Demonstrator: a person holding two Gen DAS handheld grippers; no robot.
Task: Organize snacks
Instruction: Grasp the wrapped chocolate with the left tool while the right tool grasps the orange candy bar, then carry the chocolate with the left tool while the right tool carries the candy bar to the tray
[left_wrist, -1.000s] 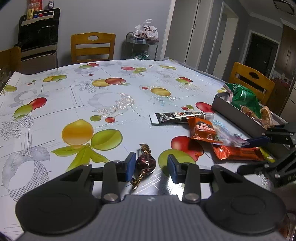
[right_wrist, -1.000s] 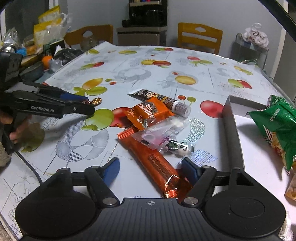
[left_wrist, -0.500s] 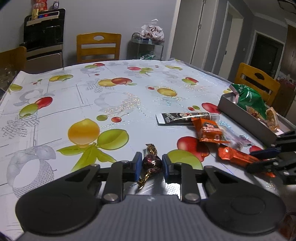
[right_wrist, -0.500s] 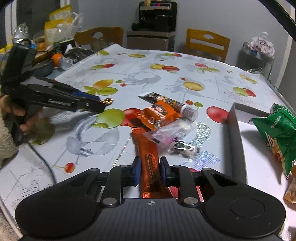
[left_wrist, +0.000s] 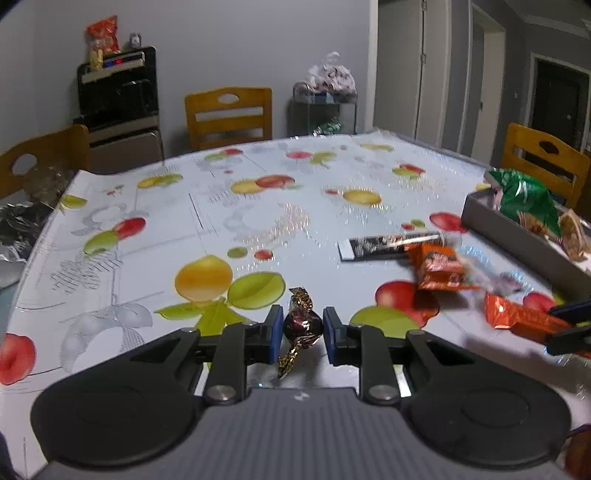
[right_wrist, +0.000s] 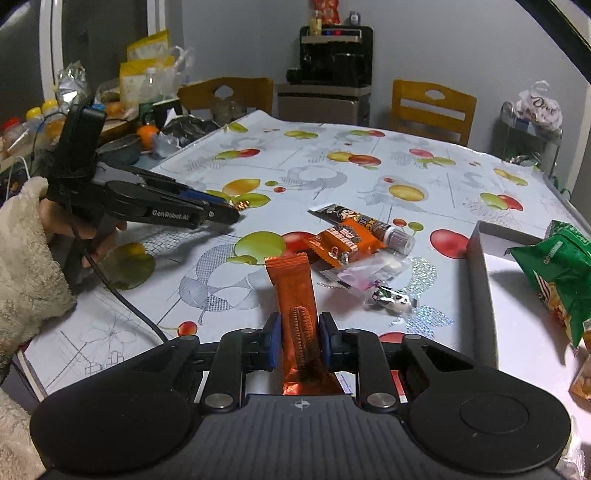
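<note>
My left gripper (left_wrist: 302, 328) is shut on a dark foil-wrapped candy (left_wrist: 301, 325), lifted a little off the fruit-print table (left_wrist: 258, 221). My right gripper (right_wrist: 300, 338) is shut on a long orange cookie bar (right_wrist: 295, 295) and holds it above the table. The bar also shows in the left wrist view (left_wrist: 524, 319). A grey box (right_wrist: 480, 280) at the right holds a green chip bag (right_wrist: 554, 266). Loose on the table lie an orange snack packet (right_wrist: 343, 245), a dark tube snack (right_wrist: 362, 225) and clear wrapped candies (right_wrist: 373, 273).
Wooden chairs (left_wrist: 229, 114) stand round the table. A black appliance cabinet (left_wrist: 118, 99) is at the back wall. Bottles, bags and a bowl (right_wrist: 118, 147) crowd the side counter to the left. The left gripper's body (right_wrist: 147, 203) reaches in over the table.
Both grippers shut: the left on the foil candy, the right on the orange bar. Both snacks have since been lifted off the table.
</note>
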